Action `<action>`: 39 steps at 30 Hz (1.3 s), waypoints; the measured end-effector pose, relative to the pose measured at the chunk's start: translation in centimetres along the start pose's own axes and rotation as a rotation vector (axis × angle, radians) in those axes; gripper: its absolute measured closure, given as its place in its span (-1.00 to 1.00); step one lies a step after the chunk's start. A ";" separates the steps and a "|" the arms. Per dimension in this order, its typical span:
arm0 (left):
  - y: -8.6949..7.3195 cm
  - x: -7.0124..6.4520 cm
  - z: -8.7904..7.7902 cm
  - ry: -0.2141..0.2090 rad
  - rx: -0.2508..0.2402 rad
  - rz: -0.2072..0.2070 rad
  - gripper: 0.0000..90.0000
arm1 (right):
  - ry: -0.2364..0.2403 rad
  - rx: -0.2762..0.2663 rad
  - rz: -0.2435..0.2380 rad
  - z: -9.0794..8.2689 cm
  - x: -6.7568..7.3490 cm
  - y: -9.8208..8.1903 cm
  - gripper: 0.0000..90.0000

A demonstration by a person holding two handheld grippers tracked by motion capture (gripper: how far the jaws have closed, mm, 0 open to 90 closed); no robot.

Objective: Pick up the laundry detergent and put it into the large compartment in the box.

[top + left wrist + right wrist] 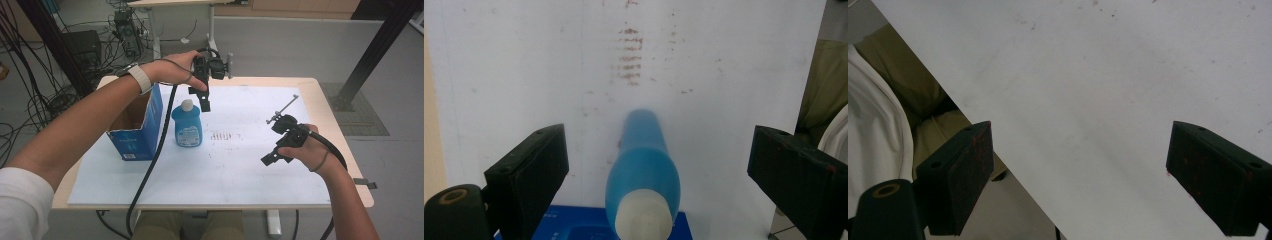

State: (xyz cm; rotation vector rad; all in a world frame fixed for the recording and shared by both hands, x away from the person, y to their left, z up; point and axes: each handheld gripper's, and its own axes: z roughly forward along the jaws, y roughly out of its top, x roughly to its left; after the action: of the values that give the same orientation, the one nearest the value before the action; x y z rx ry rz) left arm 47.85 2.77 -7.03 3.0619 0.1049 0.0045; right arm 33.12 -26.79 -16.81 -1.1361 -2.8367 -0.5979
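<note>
A box (135,127) stands near the table's (310,85) left edge, the bottle (187,125) upright just beside it; the left gripper (204,97) hangs above the bottle, jaws spread, and the right gripper (270,159) hovers near the right edge, jaws spread and empty

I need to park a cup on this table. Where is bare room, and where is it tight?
Bare: the white sheet between the blue bottle and the right gripper, and its near edge. Crowded: the left side, where the open blue box stands beside the bottle under the left gripper.
</note>
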 end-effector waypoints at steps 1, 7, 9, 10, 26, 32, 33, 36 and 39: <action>0.0 0.0 0.0 0.000 0.000 0.000 -0.78 | 0.000 -0.001 0.002 0.0 0.0 -0.1 -0.74; 0.2 -0.3 0.0 0.005 -0.001 0.006 -0.78 | -0.001 -0.010 0.004 0.2 0.0 -0.5 -0.74; 0.0 -0.3 -0.1 0.009 -0.003 0.004 -0.78 | -0.002 -0.010 0.012 0.2 -0.1 -0.6 -0.74; 0.0 -0.3 -0.1 0.009 -0.003 0.004 -0.78 | -0.002 -0.010 0.012 0.2 -0.1 -0.6 -0.74; -0.8 0.0 -0.3 0.009 -0.011 -0.008 -0.78 | -0.007 -0.013 0.002 -0.1 0.2 -0.1 -0.74; -0.8 -0.1 -0.3 0.010 -0.013 -0.009 -0.78 | -0.009 -0.012 0.007 0.0 0.2 -0.2 -0.74; -0.8 -0.1 -0.3 0.010 -0.016 -0.009 -0.78 | -0.009 -0.012 0.007 0.0 0.2 -0.2 -0.74; -0.8 -0.1 -0.3 0.011 -0.013 -0.008 -0.78 | -0.010 -0.012 0.005 0.0 0.2 -0.2 -0.74; -0.8 -0.1 -0.3 0.009 -0.015 -0.008 -0.78 | -0.009 -0.011 0.005 0.0 0.1 -0.2 -0.74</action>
State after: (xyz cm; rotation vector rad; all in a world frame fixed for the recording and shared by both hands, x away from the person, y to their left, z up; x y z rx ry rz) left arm 47.70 3.58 -6.77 3.0462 0.1178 0.0186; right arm 32.88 -26.86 -16.88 -1.1504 -2.8412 -0.6105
